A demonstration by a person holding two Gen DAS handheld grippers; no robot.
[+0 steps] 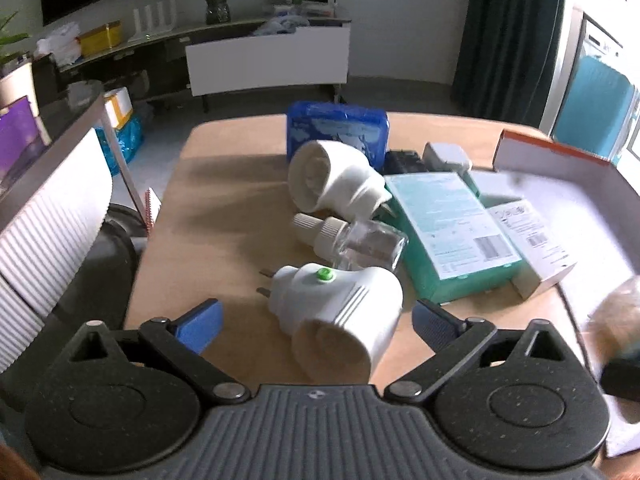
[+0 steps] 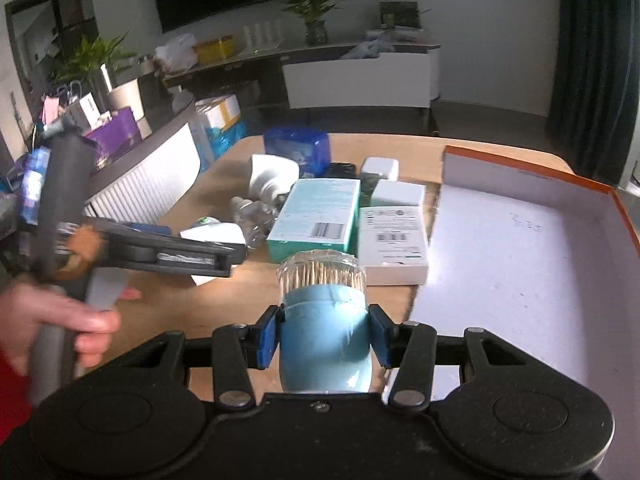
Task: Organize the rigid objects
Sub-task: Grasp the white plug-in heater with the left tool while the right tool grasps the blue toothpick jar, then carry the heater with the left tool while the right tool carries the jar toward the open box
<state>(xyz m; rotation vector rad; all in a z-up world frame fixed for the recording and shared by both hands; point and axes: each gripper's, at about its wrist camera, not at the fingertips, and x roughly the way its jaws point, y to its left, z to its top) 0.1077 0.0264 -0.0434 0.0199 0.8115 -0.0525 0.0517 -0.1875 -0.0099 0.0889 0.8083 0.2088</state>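
A white plug-in device [image 1: 340, 308] with a green button lies on the wooden table [image 1: 224, 208], between the blue pads of my left gripper [image 1: 318, 322]. The pads stand wide apart and do not touch it. In the right wrist view my right gripper [image 2: 324, 336] is shut on a light-blue toothpick jar [image 2: 324, 332] with a clear lid, held above the table's near edge. The left gripper [image 2: 232, 258] shows there from the side, over the white plug-in device [image 2: 216, 234]. A shallow white box with an orange rim [image 2: 520, 248] lies to the right.
Behind the device lie a clear bottle [image 1: 360, 240], a second white plug-in [image 1: 332, 178], a teal box [image 1: 452, 232], a white carton [image 1: 532, 244] and a blue packet [image 1: 336, 130]. A ribbed white counter [image 1: 48, 216] stands left of the table. A hand [image 2: 60, 320] grips the left handle.
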